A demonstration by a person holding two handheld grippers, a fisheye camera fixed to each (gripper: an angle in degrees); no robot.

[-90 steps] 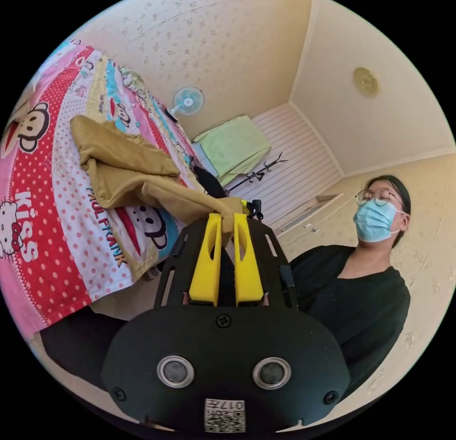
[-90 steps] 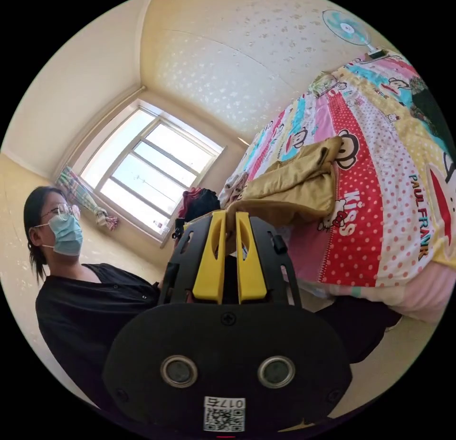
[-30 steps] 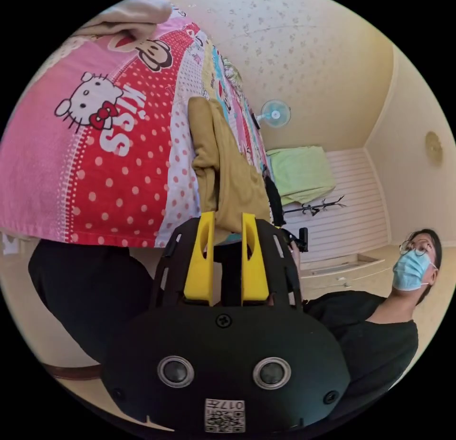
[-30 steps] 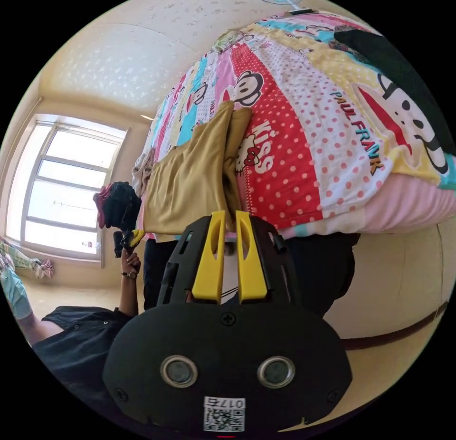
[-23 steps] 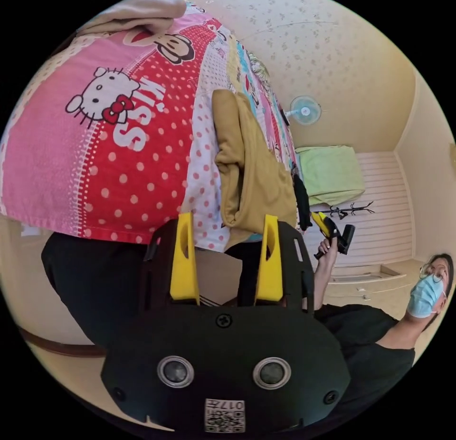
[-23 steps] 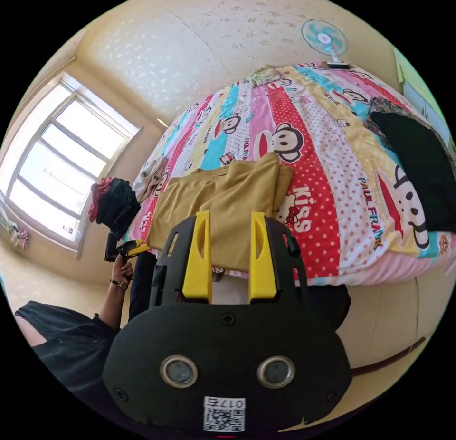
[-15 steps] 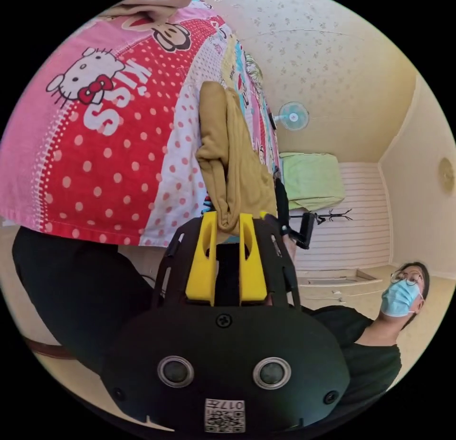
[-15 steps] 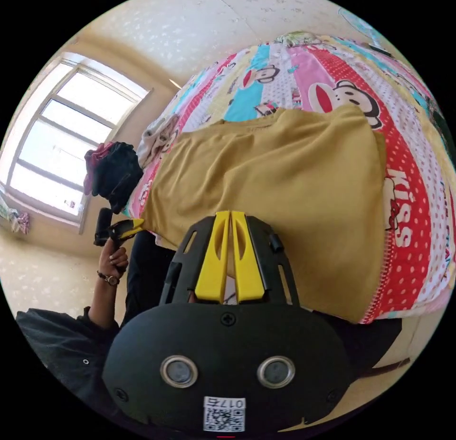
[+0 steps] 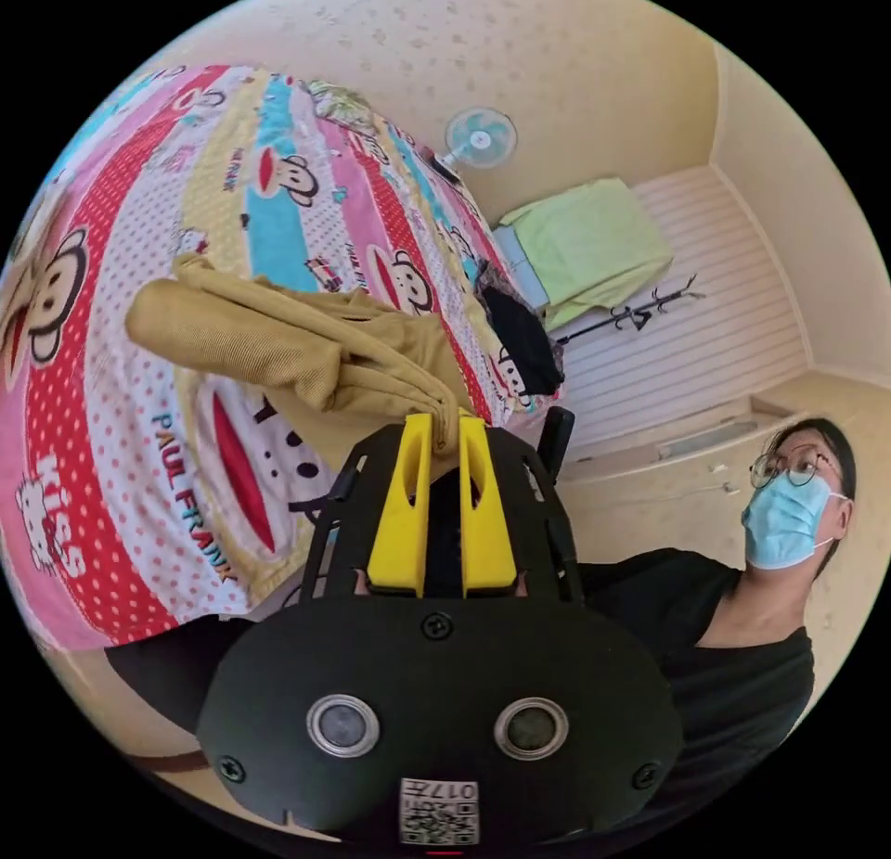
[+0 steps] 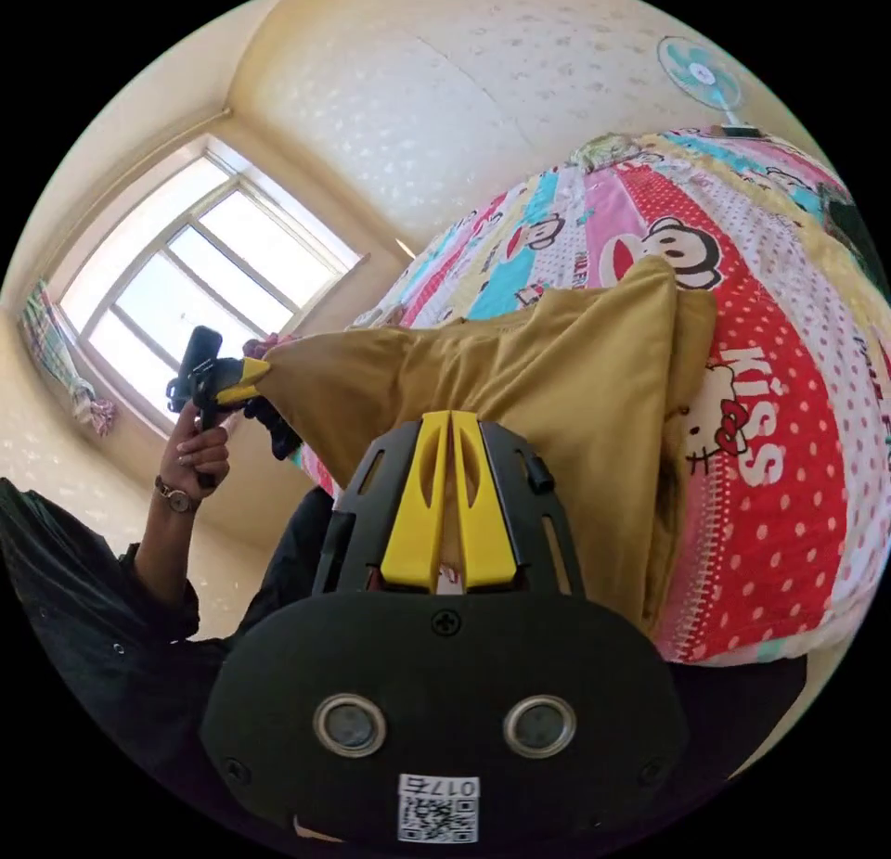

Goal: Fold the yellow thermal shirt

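In the left gripper view, the left gripper [image 9: 436,425] with its yellow jaws is pinching a bunched corner of the mustard-yellow thermal shirt [image 9: 278,349], both jaws pressing on the cloth. The shirt is stretching away from the jaws and lying partly doubled over on the pink, red and yellow cartoon-print bedspread [image 9: 139,488] — the near edge is being lifted off the bed, apparently so it can be carried over the rest. The person in the black top [image 9: 733,636] is sitting just behind the gripper.

In the right gripper view, the right gripper [image 10: 450,423] is clamping the near hem of the same shirt [image 10: 575,386], its jaws drawn nearly together with fabric between them. Farther off, the person's hand [image 10: 190,455] is holding the left gripper [image 10: 243,377], which is gripping the other corner of that edge. The cloth is hanging taut between the two grips — a hold that is probably keeping the edge straight for an even fold. The far part of the shirt is resting on the bedspread [image 10: 789,488], near its edge. A window with a white frame [image 10: 195,293] is lighting the room.
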